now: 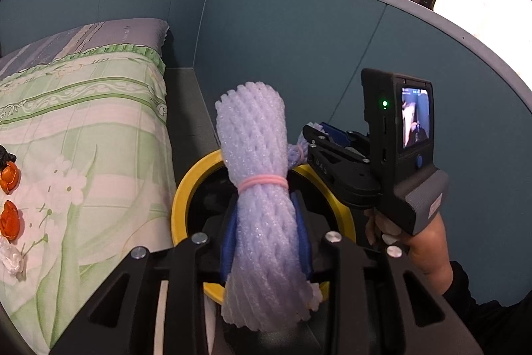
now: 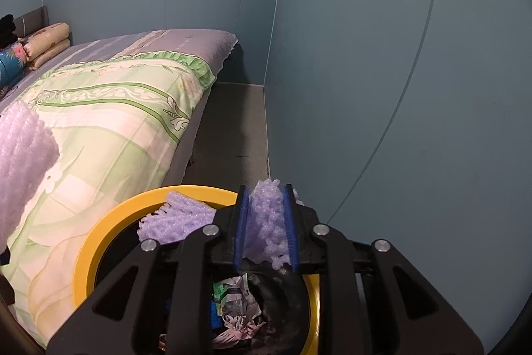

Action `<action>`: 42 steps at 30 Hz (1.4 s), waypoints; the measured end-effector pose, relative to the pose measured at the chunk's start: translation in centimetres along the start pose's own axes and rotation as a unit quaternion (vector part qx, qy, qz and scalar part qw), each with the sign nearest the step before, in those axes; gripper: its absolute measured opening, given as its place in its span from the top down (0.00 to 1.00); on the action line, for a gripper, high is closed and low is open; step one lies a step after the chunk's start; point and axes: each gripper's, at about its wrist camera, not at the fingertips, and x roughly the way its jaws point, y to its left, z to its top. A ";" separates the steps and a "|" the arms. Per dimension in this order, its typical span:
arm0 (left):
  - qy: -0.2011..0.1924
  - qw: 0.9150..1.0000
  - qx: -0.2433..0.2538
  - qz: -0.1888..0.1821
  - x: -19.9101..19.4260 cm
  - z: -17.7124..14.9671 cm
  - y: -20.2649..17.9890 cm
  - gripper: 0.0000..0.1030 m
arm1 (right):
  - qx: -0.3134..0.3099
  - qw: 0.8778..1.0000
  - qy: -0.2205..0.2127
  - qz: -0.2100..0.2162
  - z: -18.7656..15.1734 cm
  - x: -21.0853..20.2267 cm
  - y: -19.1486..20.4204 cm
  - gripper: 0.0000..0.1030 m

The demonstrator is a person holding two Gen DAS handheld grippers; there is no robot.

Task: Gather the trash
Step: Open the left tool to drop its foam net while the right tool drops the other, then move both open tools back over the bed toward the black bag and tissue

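On the far left of the left wrist view, two orange wrappers (image 1: 9,198) and a crumpled white scrap (image 1: 11,258) lie on the bed (image 1: 99,108), whose green flowered quilt runs back to a grey-blue sheet. Just beside the bed, on the grey floor, stands the bin (image 1: 181,198) with its yellow rim – a black liner inside. Above its mouth the left gripper (image 1: 267,242) holds a roll of pale lilac foam netting (image 1: 259,155) bound with a pink rubber band (image 1: 262,182); the roll stands upright between the blue pads, which press on its lower half, so the jaws are clenched on it. Further right, the right gripper (image 2: 266,222) – seen from the side in that same view, gripped by a person's hand (image 1: 409,242) in a dark sleeve – has a smaller wad of purple foam netting (image 2: 266,215) sitting between its blue pads, which touch it on both sides, over the bin's far rim. In the right wrist view another purple foam piece (image 2: 179,218) rests at the bin's rim, and crumpled paper trash (image 2: 236,298) lies within.
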 end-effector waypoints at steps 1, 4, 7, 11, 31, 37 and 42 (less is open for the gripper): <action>0.001 1.000 -0.002 0.001 0.1 0.0 0.1 0.69 | 0.001 1.000 0.000 0.000 0.0 0.1 -0.1 0.74; 0.000 1.000 -0.007 0.003 0.1 -0.2 0.3 0.58 | 0.011 1.000 0.000 0.003 0.1 0.5 -0.4 0.62; -0.001 1.000 -0.013 0.005 0.3 -0.2 0.7 0.49 | 0.017 1.000 0.000 0.001 0.2 0.6 -0.8 0.60; 0.001 1.000 -0.022 0.010 0.4 -0.2 1.4 0.45 | 0.023 1.000 -0.001 0.001 0.4 0.5 -1.1 0.58; -0.042 0.987 -0.092 0.121 -5.2 -1.5 10.5 0.32 | -0.008 0.994 -0.030 0.100 5.0 -0.8 6.6 0.46; -0.055 0.973 -0.129 0.182 -8.6 -2.7 15.6 0.26 | -0.041 0.983 -0.030 0.175 7.6 -0.5 13.2 0.43; -0.060 0.962 -0.153 0.219 -11.2 -3.5 19.1 0.22 | -0.063 0.972 -0.026 0.226 9.6 -0.6 18.6 0.43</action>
